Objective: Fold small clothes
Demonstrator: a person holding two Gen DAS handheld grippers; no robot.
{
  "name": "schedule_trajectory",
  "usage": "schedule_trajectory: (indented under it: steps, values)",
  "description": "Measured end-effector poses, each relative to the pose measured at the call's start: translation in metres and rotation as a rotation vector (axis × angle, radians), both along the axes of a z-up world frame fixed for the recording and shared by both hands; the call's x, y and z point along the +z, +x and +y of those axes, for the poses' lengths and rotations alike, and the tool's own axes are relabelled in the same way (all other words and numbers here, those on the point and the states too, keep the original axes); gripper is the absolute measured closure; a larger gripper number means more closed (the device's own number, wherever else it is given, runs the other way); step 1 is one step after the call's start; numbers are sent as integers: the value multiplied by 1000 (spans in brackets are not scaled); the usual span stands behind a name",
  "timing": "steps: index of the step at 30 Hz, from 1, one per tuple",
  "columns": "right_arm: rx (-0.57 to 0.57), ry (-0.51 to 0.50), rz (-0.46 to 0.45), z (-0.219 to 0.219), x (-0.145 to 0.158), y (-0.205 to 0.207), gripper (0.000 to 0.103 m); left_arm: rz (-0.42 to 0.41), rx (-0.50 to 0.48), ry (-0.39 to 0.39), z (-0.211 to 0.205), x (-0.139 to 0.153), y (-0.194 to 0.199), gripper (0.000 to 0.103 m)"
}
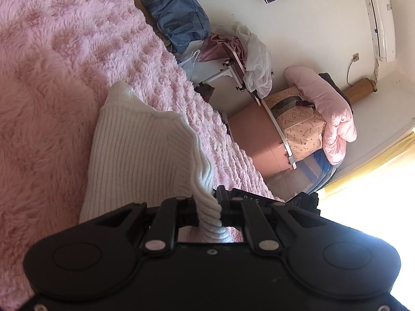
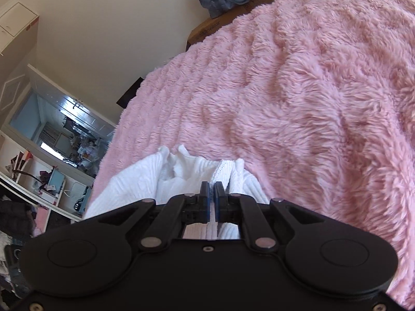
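A white ribbed knit garment [image 1: 140, 153] lies on a pink fluffy blanket [image 1: 52, 77]. In the left wrist view my left gripper [image 1: 207, 204] is shut on a bunched edge of the garment, which rises from the blanket into the jaws. In the right wrist view my right gripper [image 2: 213, 194] is shut on another edge of the same white garment [image 2: 135, 184]; the blue-lined pads stand almost together with thin fabric pinched between them. The garment spreads beyond the fingers onto the pink blanket [image 2: 298, 103].
The blanket's edge runs past a blue bag [image 1: 179, 15], a white rack with clothes [image 1: 243, 59] and a pink cabinet [image 1: 259, 142] piled with bedding. In the right wrist view a cardboard box [image 2: 223, 23] sits at the blanket's far end, with cluttered shelves [image 2: 46, 181] to the left.
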State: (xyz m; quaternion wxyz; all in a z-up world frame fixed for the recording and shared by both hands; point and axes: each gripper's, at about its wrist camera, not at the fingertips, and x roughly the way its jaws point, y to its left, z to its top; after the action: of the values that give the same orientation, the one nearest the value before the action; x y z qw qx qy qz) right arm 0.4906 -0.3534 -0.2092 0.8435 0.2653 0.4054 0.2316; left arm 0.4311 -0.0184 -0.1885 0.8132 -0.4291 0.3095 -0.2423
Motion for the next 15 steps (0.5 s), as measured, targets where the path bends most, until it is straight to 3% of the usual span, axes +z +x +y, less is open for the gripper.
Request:
schedule_trajectory:
  steps: [3, 6, 8, 10, 15]
  values:
    - [-18, 16, 16, -1, -8, -3, 97, 1, -16, 15, -10, 2, 6, 95]
    - [-21, 25, -35, -8, 3, -23, 94, -6, -38, 44, -20, 7, 15, 95]
    - [0, -15, -107, -10, 21, -52, 77, -11, -51, 59, -27, 11, 20, 95]
    - [24, -62, -185, -9, 37, -88, 70, -13, -60, 74, -35, 13, 25, 95]
    - [76, -294, -351, 12, 62, -196, 69, 12, -65, 98, -49, 12, 35, 95]
